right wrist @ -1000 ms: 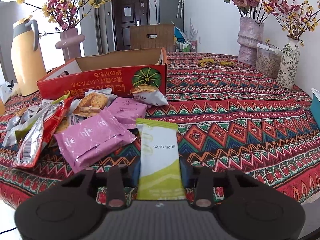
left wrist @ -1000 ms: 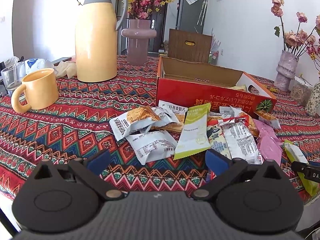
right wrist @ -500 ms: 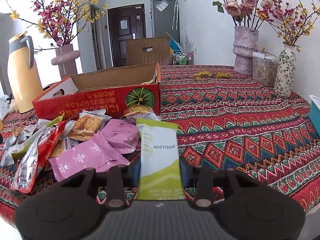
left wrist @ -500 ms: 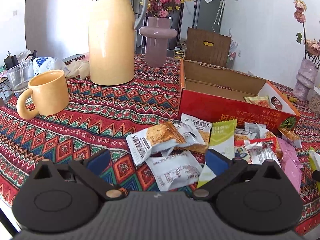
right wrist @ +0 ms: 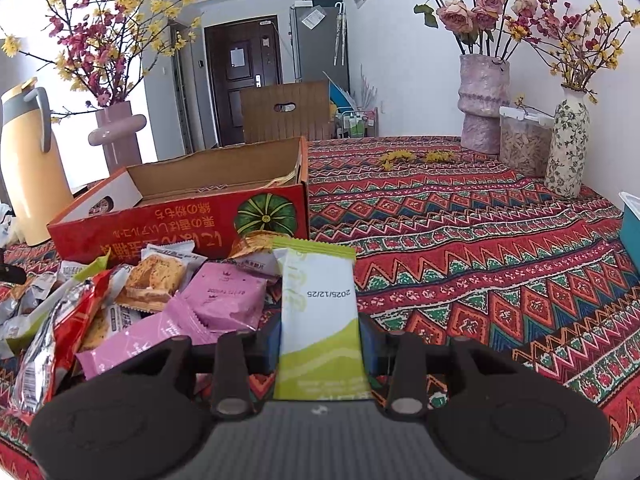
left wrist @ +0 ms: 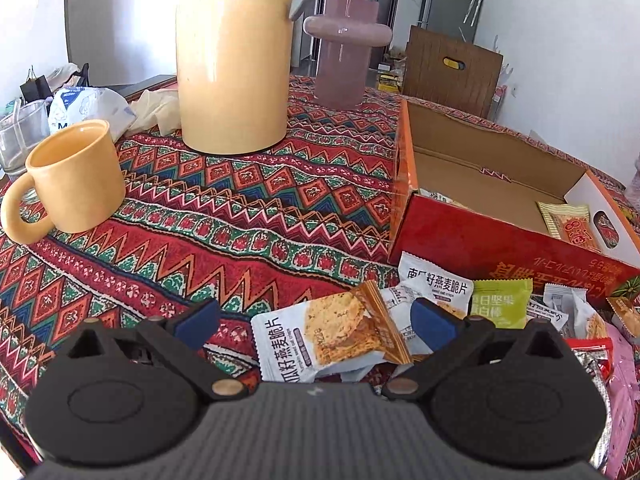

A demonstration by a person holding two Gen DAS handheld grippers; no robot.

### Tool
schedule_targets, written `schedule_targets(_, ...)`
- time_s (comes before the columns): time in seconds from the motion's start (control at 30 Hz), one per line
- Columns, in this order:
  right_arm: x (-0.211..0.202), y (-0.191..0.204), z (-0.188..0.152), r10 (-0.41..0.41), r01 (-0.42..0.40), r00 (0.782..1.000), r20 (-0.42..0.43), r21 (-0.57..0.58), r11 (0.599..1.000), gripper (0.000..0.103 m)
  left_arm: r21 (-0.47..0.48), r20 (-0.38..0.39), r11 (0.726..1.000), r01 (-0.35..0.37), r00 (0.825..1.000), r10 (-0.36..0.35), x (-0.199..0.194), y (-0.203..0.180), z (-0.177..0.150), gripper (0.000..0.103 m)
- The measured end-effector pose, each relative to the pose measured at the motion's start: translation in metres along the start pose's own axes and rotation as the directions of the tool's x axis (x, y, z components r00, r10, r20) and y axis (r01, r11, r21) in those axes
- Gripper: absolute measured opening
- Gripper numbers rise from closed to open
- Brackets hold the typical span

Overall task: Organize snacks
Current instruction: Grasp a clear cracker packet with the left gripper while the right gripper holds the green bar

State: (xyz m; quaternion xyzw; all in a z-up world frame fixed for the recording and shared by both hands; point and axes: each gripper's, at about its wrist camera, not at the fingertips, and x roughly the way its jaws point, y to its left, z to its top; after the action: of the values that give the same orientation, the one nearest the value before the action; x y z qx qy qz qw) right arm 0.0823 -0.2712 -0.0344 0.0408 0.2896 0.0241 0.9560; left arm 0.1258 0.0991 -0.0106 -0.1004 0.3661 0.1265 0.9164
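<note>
Right gripper [right wrist: 320, 336]: jaws pressed against both long edges of a green-and-white foil snack bar packet [right wrist: 318, 312], date print facing up; the packet stands out forward between the pads, clear of the cloth.

Left gripper [left wrist: 316, 320]: jaws spread wide, nothing between the blue pads [left wrist: 198, 320]. It hovers over the near edge of the snack pile; a white oat-crisp packet with a biscuit picture [left wrist: 320, 336] lies on the cloth in the gap, untouched.

Snack pile, seen from the right wrist camera: two pink wrapped packets [right wrist: 224, 300], a red-and-silver foil packet [right wrist: 60, 332] and several white oat-crisp packets, all loose on the red patterned tablecloth [right wrist: 480, 240], just in front of the box.

Open red cardboard box with a pumpkin print [right wrist: 192, 216]: sits behind the pile, touching some packets at its front wall. Left view shows one orange-green packet [left wrist: 568, 220] already lying on its floor (far right corner).

Other items: yellow ceramic mug [left wrist: 76, 176], tall cream thermos jug [left wrist: 232, 56] and mauve vase [left wrist: 344, 52], well apart from the snacks.
</note>
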Motion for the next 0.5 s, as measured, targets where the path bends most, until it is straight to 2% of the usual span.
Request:
schedule_targets(0.23, 0.004, 0.003, 0.0, 0.005, -0.005, 1.0, -0.006, -0.003, 1.0, 0.038, -0.03, -0.035, 0.999, 0.026, 0.999, -0.027, 0.01, 0.005, -0.002, 0.101)
schedule_targets(0.4, 0.003, 0.004, -0.001, 0.007, -0.007, 1.0, -0.007, -0.003, 1.0, 0.038, -0.038, -0.041, 0.998, 0.057, 0.997, -0.059, 0.008, 0.009, -0.004, 0.082)
schedule_targets(0.5, 0.002, 0.004, -0.001, 0.006, -0.006, 1.0, -0.006, -0.002, 1.0, 0.038, -0.039, -0.038, 0.997, 0.062, 0.997, -0.064, 0.006, 0.01, -0.007, 0.08)
